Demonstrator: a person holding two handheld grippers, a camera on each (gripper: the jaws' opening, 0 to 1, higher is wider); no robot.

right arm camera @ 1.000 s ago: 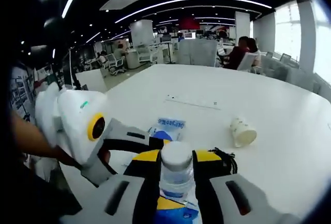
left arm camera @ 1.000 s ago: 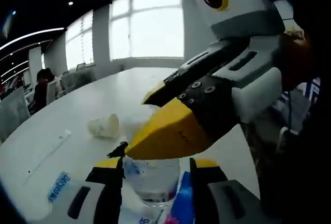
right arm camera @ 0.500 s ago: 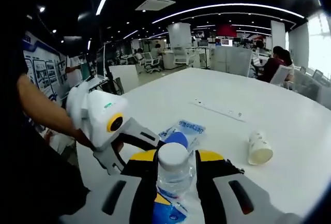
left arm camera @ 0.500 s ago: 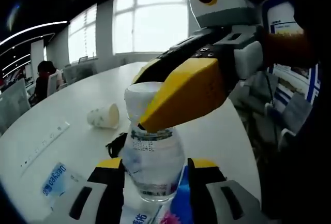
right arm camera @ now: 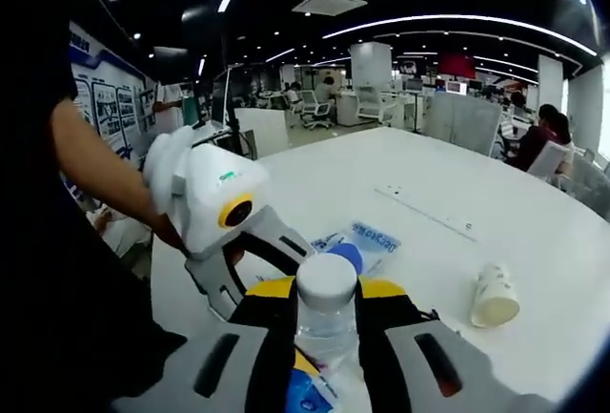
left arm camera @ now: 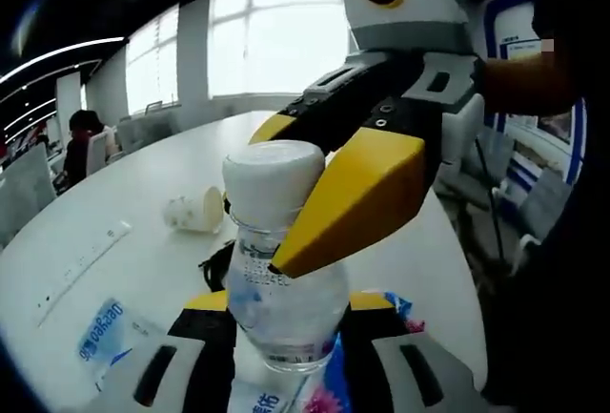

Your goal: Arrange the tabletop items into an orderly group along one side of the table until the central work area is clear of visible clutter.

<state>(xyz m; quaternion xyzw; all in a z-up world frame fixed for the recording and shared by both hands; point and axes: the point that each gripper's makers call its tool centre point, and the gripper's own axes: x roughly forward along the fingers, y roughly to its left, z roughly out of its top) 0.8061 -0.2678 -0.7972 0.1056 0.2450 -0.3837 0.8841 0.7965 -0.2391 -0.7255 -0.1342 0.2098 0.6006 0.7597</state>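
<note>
the clear water bottle stands upright, white cap on top, long axis straight up from the white table. the left gripper has its yellow-tipped jaws either side of the bottle's lower body, clamped on it as far as i can judge. the right gripper comes in high, jaws pinching the neck just under the cap, and in the left gripper view its yellow jaw lies across the neck from the right. so both tools are on one bottle, left low, right high. under the bottle sits a colourful packet, and a blue-printed wipes pack lies just beyond it. a tipped-over paper cup rests well apart, with a flat white strip farther out. my read: the bottle goes to the side first, kept vertical; the cup is nearer the right tool.
</note>
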